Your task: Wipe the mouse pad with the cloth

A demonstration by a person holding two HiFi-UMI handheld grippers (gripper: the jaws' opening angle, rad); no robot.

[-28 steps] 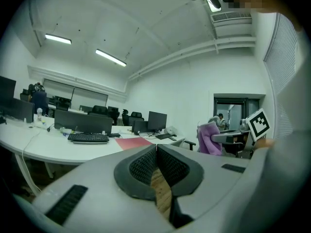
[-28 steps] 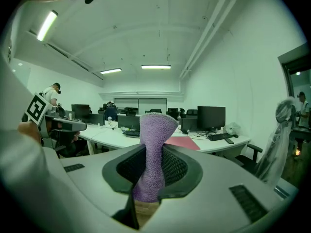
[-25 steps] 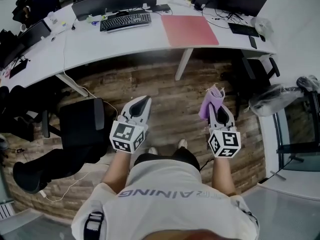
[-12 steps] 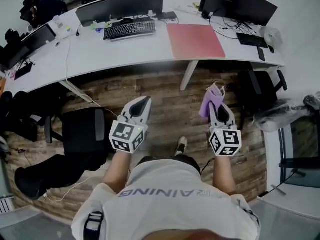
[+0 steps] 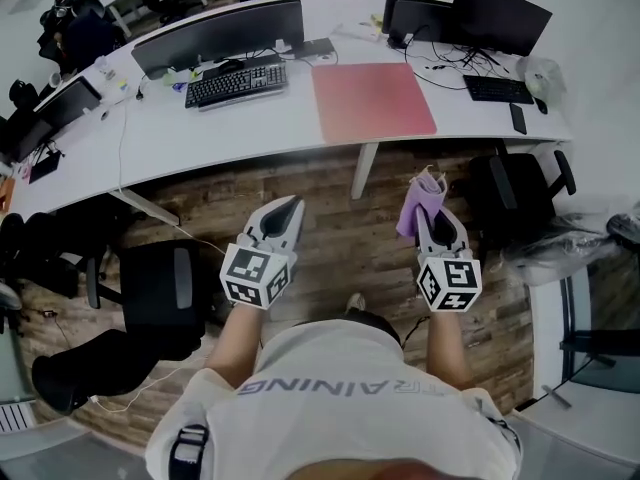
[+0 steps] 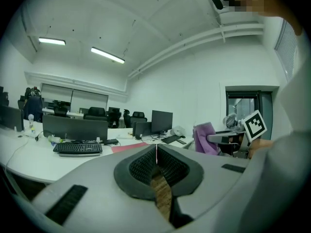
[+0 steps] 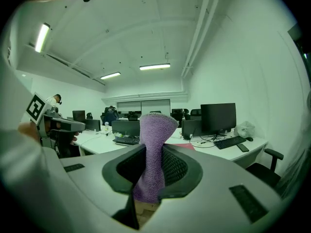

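Head view: pink mouse pad (image 5: 373, 101) on the desk (image 5: 230, 120), left gripper (image 5: 288, 206) and right gripper (image 5: 431, 214) well short of the pad; left gripper view: jaws together, empty; right gripper view: jaws clamp the purple cloth (image 7: 154, 147), whose narrow pinch could slip loose under wiping drag

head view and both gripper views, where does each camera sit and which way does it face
Head view: on the person's head, facing steeply down at the white desk and pink mouse pad; shows torso, forearms, left tool, right tool.
Left gripper view: on the left tool, looking along shut, empty jaws toward the desk; the person's side at right.
Right gripper view: on the right tool, looking along jaws shut on the purple cloth toward the desk; sleeve at left.
Shared: all three show the mouse pad and black keyboard.
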